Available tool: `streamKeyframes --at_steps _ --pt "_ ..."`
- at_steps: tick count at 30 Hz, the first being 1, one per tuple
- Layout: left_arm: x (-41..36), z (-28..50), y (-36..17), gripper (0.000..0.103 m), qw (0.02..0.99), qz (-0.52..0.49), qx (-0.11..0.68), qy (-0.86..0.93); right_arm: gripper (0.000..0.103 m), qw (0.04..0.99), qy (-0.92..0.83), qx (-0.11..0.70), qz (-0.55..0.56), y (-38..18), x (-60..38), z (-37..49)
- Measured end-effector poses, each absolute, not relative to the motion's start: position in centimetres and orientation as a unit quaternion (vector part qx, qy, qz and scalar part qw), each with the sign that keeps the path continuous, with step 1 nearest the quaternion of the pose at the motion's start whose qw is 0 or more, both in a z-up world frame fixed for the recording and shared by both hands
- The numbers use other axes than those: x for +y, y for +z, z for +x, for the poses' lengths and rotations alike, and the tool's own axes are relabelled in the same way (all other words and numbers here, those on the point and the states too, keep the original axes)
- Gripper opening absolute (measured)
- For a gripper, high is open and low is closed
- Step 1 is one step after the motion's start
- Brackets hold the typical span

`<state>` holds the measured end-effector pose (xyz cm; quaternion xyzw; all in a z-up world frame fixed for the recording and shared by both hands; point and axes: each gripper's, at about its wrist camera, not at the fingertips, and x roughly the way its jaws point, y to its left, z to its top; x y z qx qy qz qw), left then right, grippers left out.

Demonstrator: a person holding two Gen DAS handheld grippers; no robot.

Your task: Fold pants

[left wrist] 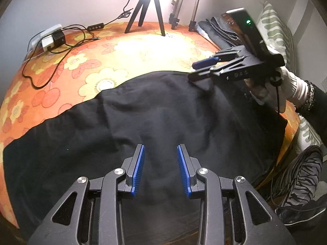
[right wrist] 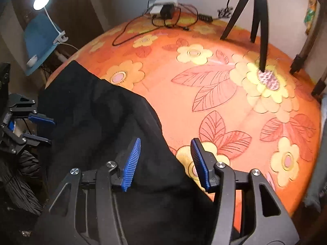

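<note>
Left gripper (left wrist: pixel 161 153) hovers w/ jaws apart over black pants (left wrist: pixel 143 122), nothing pinched. Right gripper (right wrist: pixel 166 149), jaws apart, straddles pants' edge at 2 o'clock. Pants lie spread on flowered bedspread (right wrist: pixel 224 102).

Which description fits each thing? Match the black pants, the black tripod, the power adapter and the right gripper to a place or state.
Things:
1 black pants
2 black tripod
3 power adapter
4 right gripper

Descriptions:
A stands near the wall
B jaws open over the pants' edge
C plugged in, cables trailing
D spread on the floral cover

Pairs: 1-D, 2-A, 3-C, 4-B
</note>
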<state>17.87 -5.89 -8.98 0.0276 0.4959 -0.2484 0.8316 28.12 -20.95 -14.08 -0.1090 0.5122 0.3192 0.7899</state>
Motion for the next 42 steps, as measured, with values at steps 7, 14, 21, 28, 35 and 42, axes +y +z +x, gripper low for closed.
streamKeyframes --at_steps 7,14,21,28,35,42 --pt "-4.6 18.7 -8.5 0.031 0.839 0.002 0.491 -0.235 0.007 0.792 0.337 0.496 -0.114 -13.8 -20.2 26.8" --pt "-3.7 18.8 -7.7 0.031 0.849 -0.014 0.479 -0.223 0.005 0.833 0.322 0.338 -0.297 -10.6 -16.6 16.2" --pt "-2.9 18.7 -7.8 0.031 0.851 -0.023 0.481 -0.209 0.005 0.810 0.332 0.307 -0.374 -13.2 -14.7 11.7" --pt "-2.8 19.0 -7.2 0.031 0.856 -0.044 0.469 -0.214 0.005 0.801 0.325 0.290 -0.411 -13.9 -13.9 10.8" --pt "-1.5 18.1 -7.0 0.031 0.862 -0.027 0.467 -0.192 0.007 0.840 0.227 0.302 -0.389 -13.2 -15.6 16.0" --pt "6.2 15.3 -6.9 0.031 0.882 -0.033 0.460 -0.095 0.029 0.847 0.255 0.358 -0.299 -10.5 -17.4 17.2"
